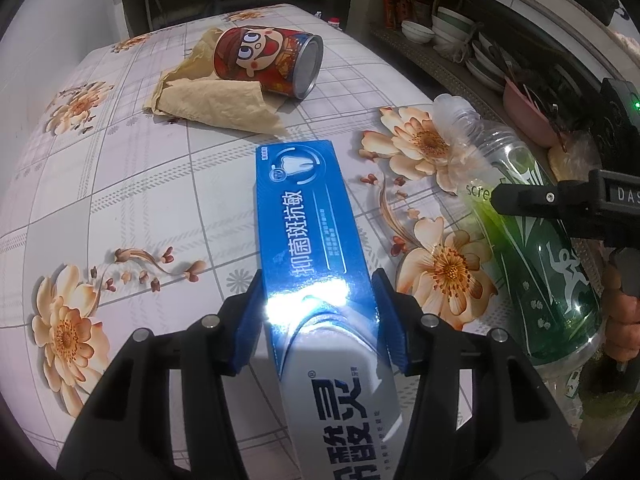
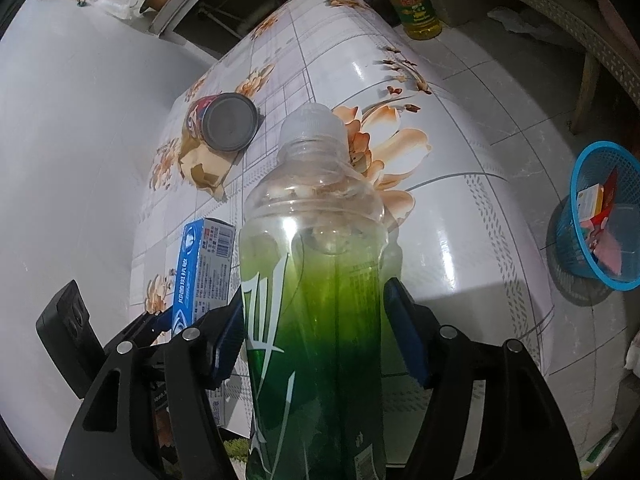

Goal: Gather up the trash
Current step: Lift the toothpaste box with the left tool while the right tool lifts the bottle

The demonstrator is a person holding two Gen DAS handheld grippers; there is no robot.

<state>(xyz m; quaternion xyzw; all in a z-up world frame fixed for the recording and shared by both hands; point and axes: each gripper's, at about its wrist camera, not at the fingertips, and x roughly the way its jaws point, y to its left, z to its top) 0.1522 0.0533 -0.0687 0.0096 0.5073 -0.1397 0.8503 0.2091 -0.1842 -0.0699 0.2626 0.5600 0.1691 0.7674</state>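
Two claws are at work over a table with a flowered cloth; the left claw has its blue pads against both long sides of a blue toothpaste box, which juts forward above the cloth; the right claw has a green-labelled plastic bottle between its pads, the left pad touching the bottle, while at the right pad contact cannot be told, and its jaws are just now opening a little; the bottle's clear cap end points away from the claw. Farther along the table a red can with a cartoon face lies on its side; it rests against a crumpled piece of tan paper. Off the table's right edge, seen from the right wrist, a blue basket sits on the tiled floor; some packaging already lies in it. A bottle of yellow oil stands on the floor beyond the table's far end.
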